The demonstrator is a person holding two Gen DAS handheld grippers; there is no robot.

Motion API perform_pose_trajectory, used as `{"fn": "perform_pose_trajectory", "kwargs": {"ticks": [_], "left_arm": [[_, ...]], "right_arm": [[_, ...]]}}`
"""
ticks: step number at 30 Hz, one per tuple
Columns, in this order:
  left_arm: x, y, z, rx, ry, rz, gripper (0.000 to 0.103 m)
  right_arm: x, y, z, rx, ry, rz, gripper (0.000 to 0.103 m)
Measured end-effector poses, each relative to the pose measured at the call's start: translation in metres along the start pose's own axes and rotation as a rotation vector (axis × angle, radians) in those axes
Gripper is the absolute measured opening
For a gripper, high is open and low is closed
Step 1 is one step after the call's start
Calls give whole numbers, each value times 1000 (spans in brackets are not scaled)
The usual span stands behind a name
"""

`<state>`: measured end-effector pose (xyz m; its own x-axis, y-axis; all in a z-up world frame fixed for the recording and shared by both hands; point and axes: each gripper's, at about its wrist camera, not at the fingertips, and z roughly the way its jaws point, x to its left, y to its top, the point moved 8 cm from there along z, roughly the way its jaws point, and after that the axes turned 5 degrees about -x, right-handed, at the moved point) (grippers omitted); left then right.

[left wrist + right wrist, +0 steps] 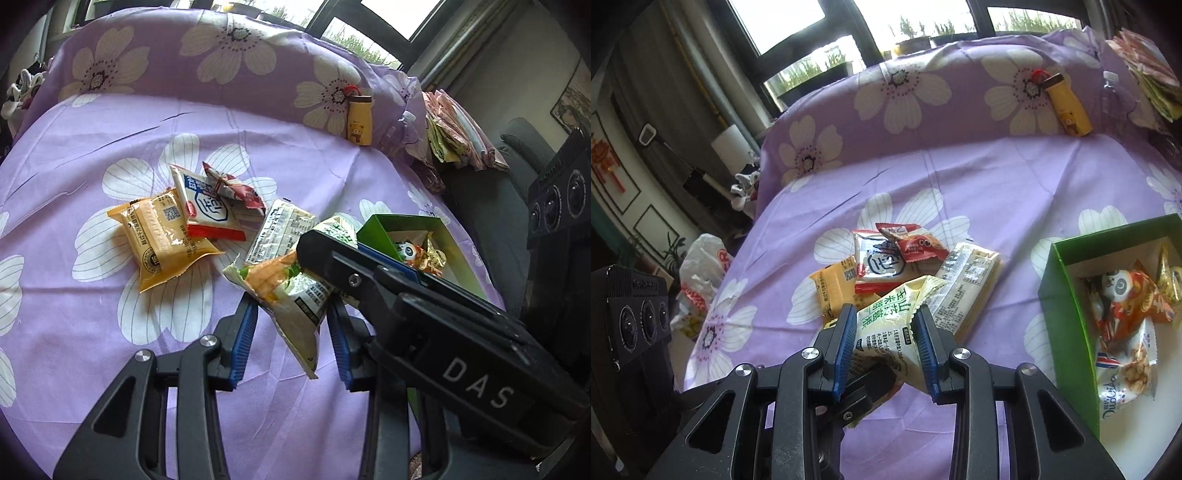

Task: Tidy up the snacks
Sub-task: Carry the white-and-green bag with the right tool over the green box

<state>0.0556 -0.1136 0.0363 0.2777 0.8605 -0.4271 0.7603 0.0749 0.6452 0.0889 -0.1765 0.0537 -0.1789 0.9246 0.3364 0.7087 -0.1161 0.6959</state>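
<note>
A cream and green snack packet (291, 295) (894, 295) hangs above the purple flowered cloth (92, 325), gripped from both sides. My left gripper (290, 314) has its blue pads against the packet's lower end. My right gripper (884, 321) is shut on its upper end and reaches across as a black finger (332, 258) in the left wrist view. Behind lie an orange packet (162, 240), a white and blue packet (207, 206), a red packet (236, 188) and a long cream packet (280, 229). The green box (1067, 314) at right holds a panda packet (1126, 299) and a white packet (1126, 373).
A yellow bear bottle (360, 120) and a clear water bottle (402, 125) lean on the raised cloth-covered back. Folded wrappers (458, 129) are stacked at far right. A black camera unit (639, 314) stands left of the cloth, beside a plastic bag (701, 269).
</note>
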Motion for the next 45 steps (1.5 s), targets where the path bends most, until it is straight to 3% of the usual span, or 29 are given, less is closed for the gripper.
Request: {"fn": "perform_pose_trajectory", "kwargs": {"ticks": [10,17,28,36,45], "left_arm": [[-43,12,-26,-67,-54,112,37],[-86,20,-31,-103,-103,194,37],[-137,19,3,-60,-171,239,37],[-174,9,35,21,-224,256,37],[-200,-6,66,102,-232,276,37]], "right_arm": [[-1,13,-53,-132,-20,12,36],[-22,27,-97,-201,-15,47,36],[-79,31,-123,-226,-70,145,36],[-129,26,-136,-223,-115,253,36],[-173,16,-137,-193,-157,347,36]]}}
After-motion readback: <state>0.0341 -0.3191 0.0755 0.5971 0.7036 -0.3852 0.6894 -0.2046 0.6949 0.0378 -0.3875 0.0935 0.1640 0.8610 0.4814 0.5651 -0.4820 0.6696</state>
